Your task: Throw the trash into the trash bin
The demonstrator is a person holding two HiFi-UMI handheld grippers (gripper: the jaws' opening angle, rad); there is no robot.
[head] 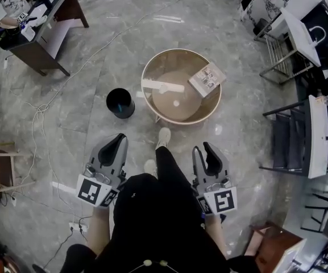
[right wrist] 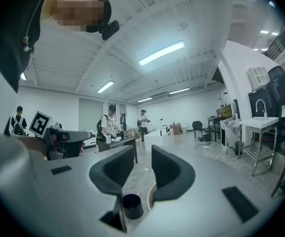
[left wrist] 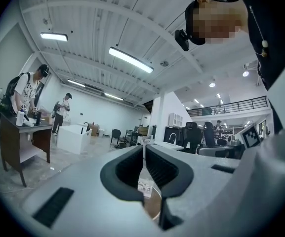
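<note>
- Trash lies inside the raised rim of the round wooden table [head: 182,52]: a long white strip [head: 162,86] at the left, a printed carton [head: 207,79] against the right rim, and a small white scrap [head: 176,102] between them, nearer the person.
- None of the three pieces touches either gripper.
- A black trash bin [head: 120,103] stands upright on the grey marble floor [head: 95,67], just left of the table and apart from it. Its mouth is open.
- The left gripper [head: 120,136] is held low in front of the person, pointing level toward the bin and table. In the left gripper view its jaws are pressed together with nothing clamped, and the carton shows through the slit beneath them.
- The right gripper [head: 202,147] is held level on the other side of the person's leg. In the right gripper view its jaws stand apart and empty; the bin shows on the floor beyond the gap.
- The person's pale shoe [head: 164,136] is close to the table's near edge.
</note>
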